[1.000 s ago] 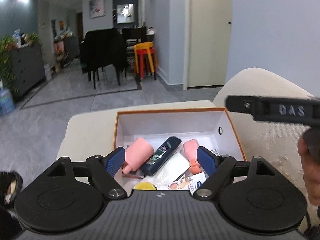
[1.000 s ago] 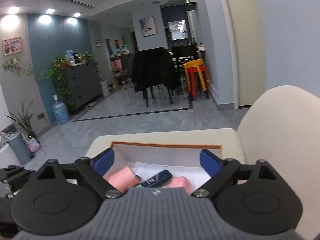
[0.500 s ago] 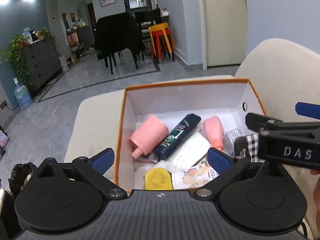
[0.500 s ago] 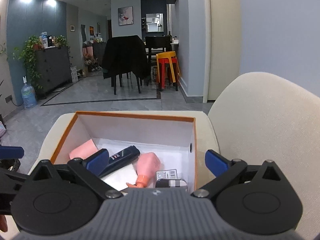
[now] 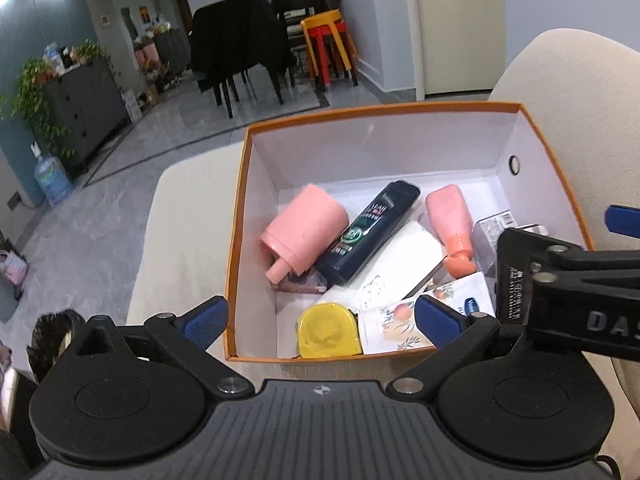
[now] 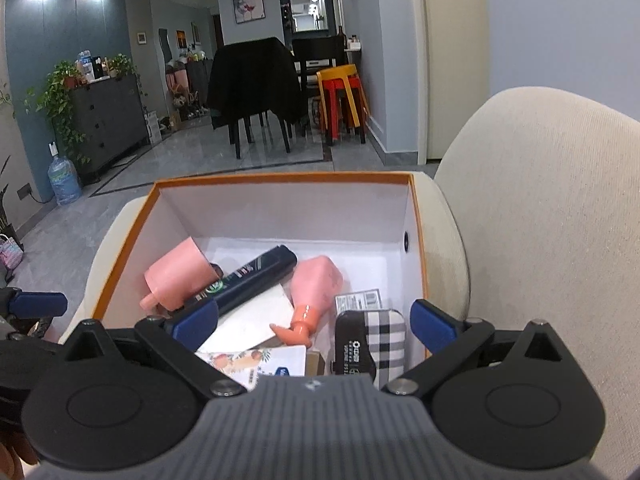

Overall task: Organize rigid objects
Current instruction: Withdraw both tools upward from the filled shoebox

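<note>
Left wrist view: the dark bottle [image 5: 372, 232] is laid flat in the orange-rimmed box [image 5: 236, 240], on the cream seat [image 5: 180, 248]. Its long axis is set diagonally, one end toward the far right corner. It is flanked by the pink cup [image 5: 304, 234] and the pink bottle [image 5: 450, 224], with a yellow tape measure [image 5: 328, 332] nearer. The left gripper [image 5: 322, 316] is held spread wide and empty, above the near rim. The right gripper [image 6: 314, 326] is likewise parted, grasping nothing, over the checked tin [image 6: 372, 344].

Both wrist views look down, seemingly close, into the orange box [image 5: 554, 148] [image 6: 418, 240].
</note>
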`<state>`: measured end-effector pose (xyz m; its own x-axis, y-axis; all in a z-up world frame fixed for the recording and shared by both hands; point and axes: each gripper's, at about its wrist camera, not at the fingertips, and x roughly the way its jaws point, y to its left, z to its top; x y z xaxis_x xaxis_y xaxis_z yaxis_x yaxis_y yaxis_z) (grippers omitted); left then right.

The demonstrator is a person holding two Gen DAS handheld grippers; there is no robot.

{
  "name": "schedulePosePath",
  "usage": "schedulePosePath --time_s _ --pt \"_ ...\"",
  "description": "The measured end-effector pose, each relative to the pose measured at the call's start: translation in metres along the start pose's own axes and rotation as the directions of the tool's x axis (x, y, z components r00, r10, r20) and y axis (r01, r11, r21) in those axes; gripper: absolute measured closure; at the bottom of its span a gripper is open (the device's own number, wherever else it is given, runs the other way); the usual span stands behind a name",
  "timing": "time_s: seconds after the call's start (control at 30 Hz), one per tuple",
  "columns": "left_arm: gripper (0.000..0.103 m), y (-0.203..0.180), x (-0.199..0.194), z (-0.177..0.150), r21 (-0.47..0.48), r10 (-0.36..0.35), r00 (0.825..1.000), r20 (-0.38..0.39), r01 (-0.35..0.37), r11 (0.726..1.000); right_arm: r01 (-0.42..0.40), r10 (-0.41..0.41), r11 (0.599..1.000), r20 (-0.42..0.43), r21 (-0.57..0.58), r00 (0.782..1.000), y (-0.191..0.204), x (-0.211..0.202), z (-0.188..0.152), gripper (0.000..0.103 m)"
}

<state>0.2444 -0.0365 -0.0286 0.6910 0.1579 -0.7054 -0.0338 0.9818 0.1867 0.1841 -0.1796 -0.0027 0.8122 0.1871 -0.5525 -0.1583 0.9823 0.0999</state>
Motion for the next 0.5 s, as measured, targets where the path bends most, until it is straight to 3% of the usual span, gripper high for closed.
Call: schedulePosePath --time_s 0.2,0.33,0.5 --pt "0.0 0.01 0.017 -0.007 -0.095 -0.026 0.997 -0.069 0.02 0.995 0.011 -0.011 1.0 -0.033 0.0 0.999 -0.002 0.008 -0.005 0.003" --pt "0.0 0.015 0.016 -0.007 -0.099 0.016 0.997 -0.072 -0.023 0.995 0.016 -0.017 1.0 -0.041 -0.02 0.999 -0.002 0.009 -0.006 0.003" --pt "0.0 0.025 0.008 -0.005 -0.119 0.014 0.998 -0.06 -0.021 0.993 0.026 -0.028 0.999 -0.044 -0.028 0.999 -0.002 0.01 -0.006 0.003"
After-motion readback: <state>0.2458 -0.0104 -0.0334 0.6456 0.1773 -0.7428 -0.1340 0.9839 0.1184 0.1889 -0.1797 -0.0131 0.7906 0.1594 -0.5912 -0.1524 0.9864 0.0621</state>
